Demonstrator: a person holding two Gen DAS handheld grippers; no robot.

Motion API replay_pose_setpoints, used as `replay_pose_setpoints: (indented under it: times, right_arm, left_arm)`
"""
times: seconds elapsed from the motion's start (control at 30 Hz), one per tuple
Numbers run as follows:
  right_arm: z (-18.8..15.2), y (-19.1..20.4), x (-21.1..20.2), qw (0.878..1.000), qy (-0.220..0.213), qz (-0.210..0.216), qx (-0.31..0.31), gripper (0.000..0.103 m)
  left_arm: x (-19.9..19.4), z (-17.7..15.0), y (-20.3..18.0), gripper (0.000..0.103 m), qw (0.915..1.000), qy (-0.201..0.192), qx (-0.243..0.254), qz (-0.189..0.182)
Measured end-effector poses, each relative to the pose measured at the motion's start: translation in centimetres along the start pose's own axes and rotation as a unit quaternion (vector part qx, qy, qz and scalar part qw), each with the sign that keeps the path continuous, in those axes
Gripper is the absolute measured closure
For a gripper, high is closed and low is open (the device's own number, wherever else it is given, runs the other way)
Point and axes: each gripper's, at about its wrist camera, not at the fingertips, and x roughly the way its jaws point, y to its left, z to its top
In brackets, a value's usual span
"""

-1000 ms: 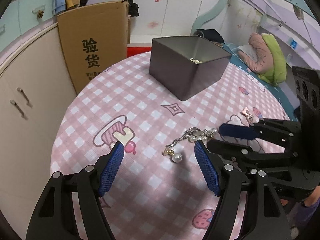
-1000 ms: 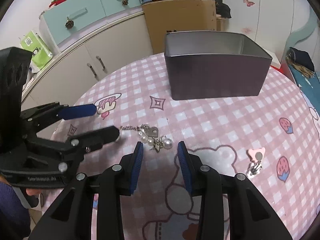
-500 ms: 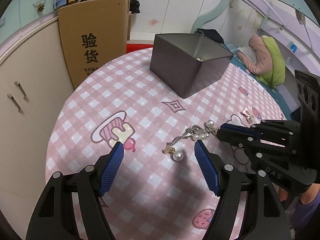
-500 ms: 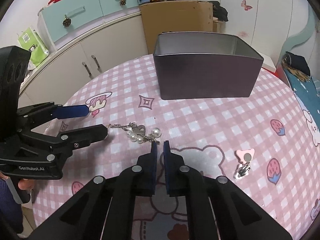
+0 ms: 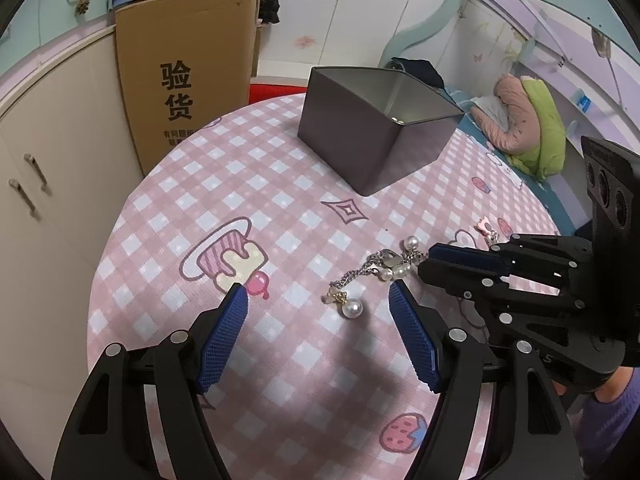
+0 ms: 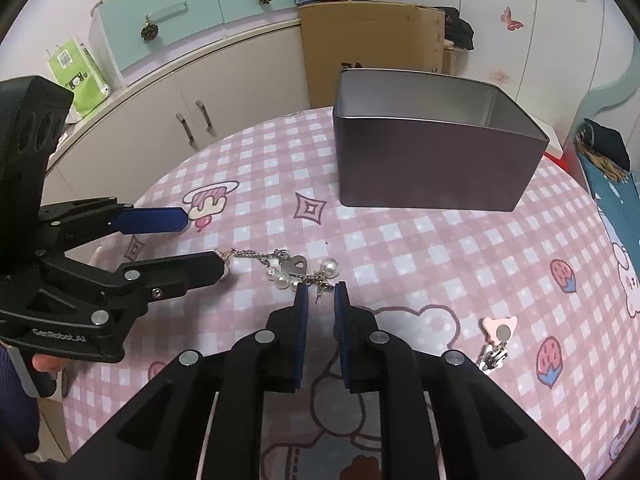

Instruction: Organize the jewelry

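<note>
A pearl-and-chain bracelet point(image 6: 294, 269) lies near the middle of the round table point(image 6: 460, 248), on its pink checked cloth. The right gripper point(image 6: 320, 294), jaws narrow and opening, has the chain's end between them. The left gripper point(image 5: 318, 312), jaws wide, hovers at 9 o'clock. A grey tin point(image 6: 436, 160) stands at 1 o'clock, bare cloth between. A pink earring point(image 6: 498, 340) lies at 4 o'clock. Cabinets point(image 6: 180, 92) ring the far edge.

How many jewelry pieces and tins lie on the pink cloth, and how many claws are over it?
Jewelry pieces: 2 (pearl chain, pink clip)
Tins: 1 (grey tin)
Claws: 2 (left claw open; right claw opening, chain's end between its pads)
Total: 5
</note>
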Motion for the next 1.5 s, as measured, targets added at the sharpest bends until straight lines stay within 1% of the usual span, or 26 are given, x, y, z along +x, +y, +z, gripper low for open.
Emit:
replay_pose_setpoints:
  times: [0.23,0.37,0.53,0.6,0.67,0.77,0.8,0.83,0.87,0.93,1.03,1.1,1.17,1.2,1.27,1.33,1.37,1.43,1.47,1.5]
  right_arm:
    - [0.6,0.2,0.6,1.000,0.001,0.000,-0.009,0.089]
    - [0.5,0.2,0.4,1.000,0.003,0.002,-0.012,0.095]
    - [-0.2,-0.4,-0.9,1.000,-0.007,0.000,-0.003,0.096]
    - [-0.5,-1.1,-1.7,1.000,-0.013,0.003,0.011,0.096]
    - [-0.7,-1.6,-2.3,0.999,-0.018,0.010,0.024,0.096]
    - [-0.8,-2.2,-2.9,0.999,-0.021,0.017,0.038,0.096]
    - [-0.9,-2.4,-3.0,0.999,-0.023,0.018,0.042,0.096]
    - [-1.0,-2.6,-3.2,0.998,-0.022,0.018,0.047,0.096]
    - [-1.0,-2.7,-3.3,0.998,-0.023,0.020,0.051,0.096]
    - [-1.2,-2.8,-3.5,0.998,-0.019,0.018,0.052,0.096]
    - [-1.2,-2.8,-3.9,0.999,-0.007,-0.004,0.038,0.096]
    - [-1.1,-2.6,-4.9,1.000,-0.011,-0.002,0.027,0.096]
    - [-0.9,-2.8,-5.8,1.000,-0.018,-0.005,0.021,0.096]
    - [-0.8,-2.9,-6.2,1.000,-0.020,-0.006,0.022,0.096]
    - [-0.7,-3.4,-6.6,0.999,-0.023,-0.008,0.026,0.096]
    - [-0.8,-3.9,-7.0,0.999,-0.026,0.004,0.039,0.096]
    - [-0.8,-4.1,-6.9,0.999,-0.026,0.011,0.046,0.096]
    - [-0.9,-4.8,-7.2,0.996,-0.030,0.043,0.068,0.096]
    - [-0.9,-4.7,-7.5,0.996,-0.033,0.042,0.069,0.096]
    - [-0.9,-4.8,-7.9,0.995,-0.037,0.052,0.071,0.096]
  left_arm:
    - [0.0,0.0,0.0,0.032,1.0000,0.003,0.004,-0.006]
    - [0.4,0.1,-0.2,0.032,0.9999,0.007,0.007,-0.010]
    - [1.0,0.3,-1.2,0.032,0.9997,0.007,0.018,-0.012]
    - [1.3,0.3,-1.7,0.032,0.9996,0.004,0.026,0.001]
    - [1.6,0.3,-2.6,0.033,0.9988,0.003,0.046,0.019]
    - [2.1,0.3,-3.5,0.033,0.9971,0.003,0.068,0.034]
    - [2.3,0.2,-3.8,0.034,0.9960,0.003,0.079,0.043]
    - [2.5,0.3,-4.1,0.039,0.9941,0.002,0.091,0.059]
    - [2.7,0.3,-4.5,0.041,0.9921,0.002,0.102,0.073]
    - [2.7,0.5,-4.5,0.043,0.9929,0.004,0.099,0.066]
    - [2.5,0.7,-3.9,0.043,0.9951,0.007,0.083,0.054]
    - [2.4,0.7,-3.5,0.043,0.9962,0.005,0.073,0.048]
    - [2.3,0.7,-3.4,0.043,0.9961,0.004,0.075,0.047]
    - [2.2,0.6,-3.5,0.043,0.9965,0.005,0.073,0.040]
    - [2.0,0.6,-3.6,0.042,0.9979,0.007,0.063,0.012]
    - [1.7,0.7,-3.9,0.042,0.9982,0.003,0.060,-0.009]
    - [1.6,0.7,-4.3,0.042,0.9979,0.000,0.063,-0.015]
    - [1.4,0.7,-4.9,0.042,0.9973,-0.004,0.069,-0.024]
    - [1.2,0.8,-5.2,0.042,0.9970,-0.006,0.071,-0.030]
    - [1.3,0.8,-5.4,0.042,0.9968,-0.007,0.072,-0.032]
